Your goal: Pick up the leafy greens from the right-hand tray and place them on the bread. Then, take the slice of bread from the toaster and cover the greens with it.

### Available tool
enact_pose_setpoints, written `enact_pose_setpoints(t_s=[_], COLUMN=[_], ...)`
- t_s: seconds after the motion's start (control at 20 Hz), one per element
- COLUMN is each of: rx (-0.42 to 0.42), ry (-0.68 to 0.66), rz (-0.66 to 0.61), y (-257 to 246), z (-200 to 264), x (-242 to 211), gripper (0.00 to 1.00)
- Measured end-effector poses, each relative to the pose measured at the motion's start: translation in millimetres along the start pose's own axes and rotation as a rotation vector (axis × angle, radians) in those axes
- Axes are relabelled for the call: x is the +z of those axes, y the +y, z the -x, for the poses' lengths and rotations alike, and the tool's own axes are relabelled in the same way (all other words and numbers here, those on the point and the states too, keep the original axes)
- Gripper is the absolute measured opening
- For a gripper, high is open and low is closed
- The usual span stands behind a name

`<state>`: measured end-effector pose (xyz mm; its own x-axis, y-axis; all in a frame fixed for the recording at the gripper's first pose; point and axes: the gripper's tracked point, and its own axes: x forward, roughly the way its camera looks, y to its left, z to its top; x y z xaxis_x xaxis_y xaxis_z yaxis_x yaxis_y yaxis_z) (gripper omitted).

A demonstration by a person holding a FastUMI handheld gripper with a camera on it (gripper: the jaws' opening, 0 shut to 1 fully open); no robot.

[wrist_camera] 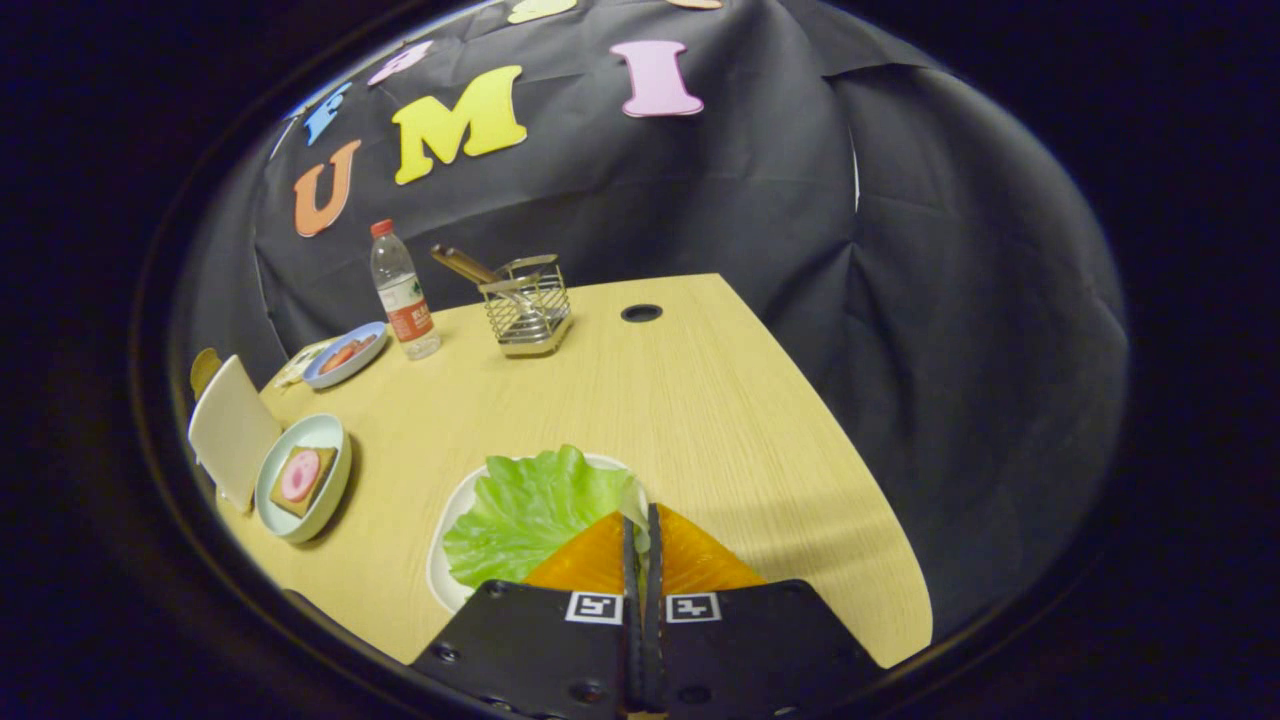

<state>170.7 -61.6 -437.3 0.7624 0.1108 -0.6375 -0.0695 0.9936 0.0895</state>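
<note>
- Your gripper [641, 520] is sitting nearest the lens: its two fingers are pressing together on the right-hand edge of the lettuce leaf [535, 510], with a thin pale strip of leaf showing between the tips.
- Lettuce leaf, green and ruffled, is spreading out to the left of your fingers and lying over a white tray [447, 545]; whether the leaf is lifting clear of the tray or resting on it, you cannot tell from here.
- White tray is sitting on the wooden table [700, 400], directly under and just ahead of your fingers.
- Pale round plate [322, 438] is resting well to the left of the tray, near the table's left edge; it is carrying a slice of bread [318, 488] with a pink round slice [299, 475] lying on top.
- White flat-sided object [230, 430] is standing just left of that plate, touching or nearly touching it; what it is, you cannot tell.
- Blue plate [345, 368] with reddish food is sitting farther back on the left.
- Plastic water bottle [403, 295] with a red cap is standing upright just right of the blue plate.
- Wire rack [527, 310] is standing beyond your fingers toward the table's far edge, with a brown handle [462, 263] sticking out of it to the left.
- Round dark hole [641, 313] is showing in the tabletop right of the rack.
</note>
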Motion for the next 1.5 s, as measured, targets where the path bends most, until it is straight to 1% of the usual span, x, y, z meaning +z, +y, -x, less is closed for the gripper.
enact_pose_setpoints(t_s=[0.15,0.25,0.6,0.65,0.7,0.85,0.9,0.95,1.2,1.35,1.5], rx=[0.016,-0.027,-0.14,-0.147,-0.151,-0.155,-0.134,-0.116,-0.032,0.015,0.095], ry=[-0.049,-0.035,0.031,0.034,0.034,0.02,0.008,-0.002,-0.058,-0.098,-0.104], rz=[0.02,0.079,0.067,0.071,0.072,0.082,0.076,0.075,0.039,0.063,0.053], y=[14,9,-18,-19,-19,-18,-12,-4,53,112,190], z=[16,11,-14,-18,-17,-9,-2,4,69,105,126], x=[27,27,-1,-2,-2,4,13,18,63,84,87], gripper=[0.0,0.0,0.0,0.01,0.05,0.02,0.0,0.0,0.0,0.0,0.0])
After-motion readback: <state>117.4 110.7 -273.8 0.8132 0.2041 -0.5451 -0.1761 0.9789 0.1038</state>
